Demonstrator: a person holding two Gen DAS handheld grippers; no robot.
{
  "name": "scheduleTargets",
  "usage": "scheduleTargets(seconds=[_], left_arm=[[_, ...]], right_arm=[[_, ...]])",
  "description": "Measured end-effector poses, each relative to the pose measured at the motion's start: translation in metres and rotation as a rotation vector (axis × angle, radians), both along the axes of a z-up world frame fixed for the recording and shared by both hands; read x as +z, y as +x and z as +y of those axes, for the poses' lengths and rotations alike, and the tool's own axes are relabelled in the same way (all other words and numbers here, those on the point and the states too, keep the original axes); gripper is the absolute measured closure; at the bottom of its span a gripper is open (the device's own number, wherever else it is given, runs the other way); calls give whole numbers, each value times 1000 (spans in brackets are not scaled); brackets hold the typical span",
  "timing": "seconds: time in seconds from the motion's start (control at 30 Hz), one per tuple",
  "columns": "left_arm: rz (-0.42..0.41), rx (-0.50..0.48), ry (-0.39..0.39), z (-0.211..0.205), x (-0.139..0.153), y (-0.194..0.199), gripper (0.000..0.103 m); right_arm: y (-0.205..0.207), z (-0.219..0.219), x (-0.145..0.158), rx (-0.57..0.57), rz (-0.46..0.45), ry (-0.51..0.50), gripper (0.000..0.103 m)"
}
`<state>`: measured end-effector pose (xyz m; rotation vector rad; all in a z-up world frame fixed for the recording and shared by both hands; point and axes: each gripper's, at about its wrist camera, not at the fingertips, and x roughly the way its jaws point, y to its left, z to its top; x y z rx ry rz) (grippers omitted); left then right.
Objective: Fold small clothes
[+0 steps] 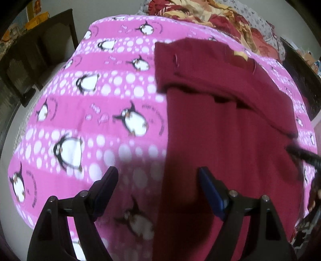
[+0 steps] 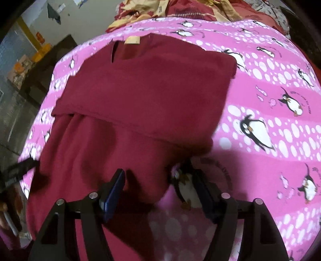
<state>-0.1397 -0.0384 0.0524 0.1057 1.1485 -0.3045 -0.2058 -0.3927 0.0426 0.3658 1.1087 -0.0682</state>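
A small maroon garment [image 1: 224, 124] lies on a pink penguin-print bedsheet [image 1: 100, 112], its upper part folded down over the lower part, with a tan label near the collar. My left gripper [image 1: 158, 176] is open and empty above the garment's left edge. In the right wrist view the same garment [image 2: 144, 96] fills the middle. My right gripper [image 2: 158, 178] is open and empty above the garment's lower right edge. The other gripper's dark tip shows at the right edge of the left wrist view [image 1: 301, 154] and at the left edge of the right wrist view [image 2: 18, 168].
A heap of red and yellow patterned bedding [image 1: 210, 16] lies at the far end of the bed, also in the right wrist view [image 2: 180, 10]. Dark wooden furniture [image 1: 36, 52] stands to the left of the bed. The sheet [image 2: 270, 120] extends right of the garment.
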Motion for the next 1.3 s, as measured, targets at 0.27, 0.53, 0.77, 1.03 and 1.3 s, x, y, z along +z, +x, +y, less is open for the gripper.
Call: scheduleTargets(seconds=[0.27, 0.53, 0.77, 1.03, 1.3], left_arm=[[-2, 18, -14, 23, 9, -23, 22], [40, 6, -62, 36, 13, -45, 22], [90, -9, -65, 46, 10, -71, 22], [138, -26, -71, 53, -1, -96, 22], [196, -6, -127, 60, -12, -106, 22]], right_arm=[[-12, 1, 12, -8, -37, -118, 96], [-30, -1, 25, 4, -10, -41, 94], [-97, 17, 51, 142, 2, 75, 40], [-152, 34, 26, 168, 69, 214, 40], [-167, 54, -11, 183, 106, 344, 40]])
